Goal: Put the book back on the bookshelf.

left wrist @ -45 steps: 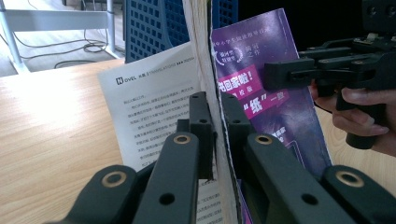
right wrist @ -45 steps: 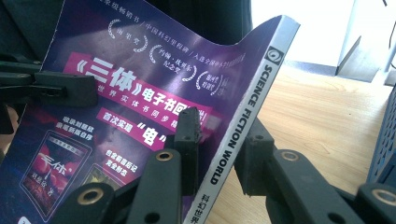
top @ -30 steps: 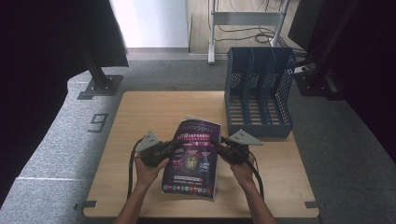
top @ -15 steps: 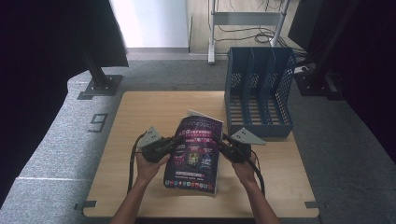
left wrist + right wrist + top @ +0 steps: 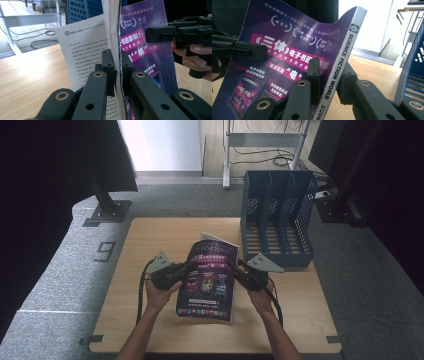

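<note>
A purple-covered magazine is held up over the wooden table, tilted, between both grippers. My left gripper is shut on its left edge. In the left gripper view the jaws pinch the cover and a thick wad of pages, while a white text page hangs loose behind. My right gripper is shut on the right edge. In the right gripper view the jaws clamp the spine of the magazine, which reads "SCIENCE FICTION WORLD". The cover bows between the two grips.
A blue mesh file rack with upright dividers stands at the table's back right, close to the right hand. Bare tabletop lies to the left and in front. Grey carpet, a metal stand and cables surround the table.
The magazine's lower edge has come up a little and the cover stands slightly steeper. Both hands stay almost where they were, grips unchanged.
</note>
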The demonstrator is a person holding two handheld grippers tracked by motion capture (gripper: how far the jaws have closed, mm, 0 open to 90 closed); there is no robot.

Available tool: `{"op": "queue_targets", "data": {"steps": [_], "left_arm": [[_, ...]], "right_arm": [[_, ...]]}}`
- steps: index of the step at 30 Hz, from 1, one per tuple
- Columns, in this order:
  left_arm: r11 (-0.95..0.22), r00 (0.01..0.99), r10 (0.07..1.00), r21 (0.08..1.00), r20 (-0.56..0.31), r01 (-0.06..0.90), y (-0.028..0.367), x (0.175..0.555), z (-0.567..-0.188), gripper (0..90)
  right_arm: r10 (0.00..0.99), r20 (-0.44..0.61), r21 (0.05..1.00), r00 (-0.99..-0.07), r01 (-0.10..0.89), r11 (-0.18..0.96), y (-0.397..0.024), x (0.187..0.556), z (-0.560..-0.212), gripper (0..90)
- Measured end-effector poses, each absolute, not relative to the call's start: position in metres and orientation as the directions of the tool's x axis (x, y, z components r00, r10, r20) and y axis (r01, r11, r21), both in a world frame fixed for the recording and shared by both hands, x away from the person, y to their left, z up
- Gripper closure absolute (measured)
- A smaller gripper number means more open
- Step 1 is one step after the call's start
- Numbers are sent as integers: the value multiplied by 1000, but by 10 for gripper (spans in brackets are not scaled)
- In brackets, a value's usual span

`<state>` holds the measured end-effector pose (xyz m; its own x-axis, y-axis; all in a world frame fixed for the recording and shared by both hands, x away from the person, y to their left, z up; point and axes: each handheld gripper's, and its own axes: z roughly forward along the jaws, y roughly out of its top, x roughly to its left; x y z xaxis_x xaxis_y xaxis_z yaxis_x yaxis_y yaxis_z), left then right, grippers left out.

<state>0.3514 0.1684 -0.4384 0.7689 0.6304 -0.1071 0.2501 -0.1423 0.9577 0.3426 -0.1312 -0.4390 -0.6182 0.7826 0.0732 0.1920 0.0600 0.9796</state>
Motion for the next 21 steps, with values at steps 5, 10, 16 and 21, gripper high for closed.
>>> {"op": "queue_targets", "data": {"steps": [5,10,16,21], "left_arm": [[-145,767,634,959,-99,243,168,353,-436,867],[-134,761,640,961,-103,243,169,357,-434,867],[-132,753,650,961,-101,243,169,364,-430,867],[-117,757,644,965,-105,233,172,369,-421,867]], "right_arm": [[784,68,981,-617,187,62,-130,344,-437,745],[789,60,982,-612,178,63,-129,349,-434,749],[796,51,983,-603,170,66,-125,358,-430,755],[790,44,988,-612,143,56,-126,363,-423,759]]}}
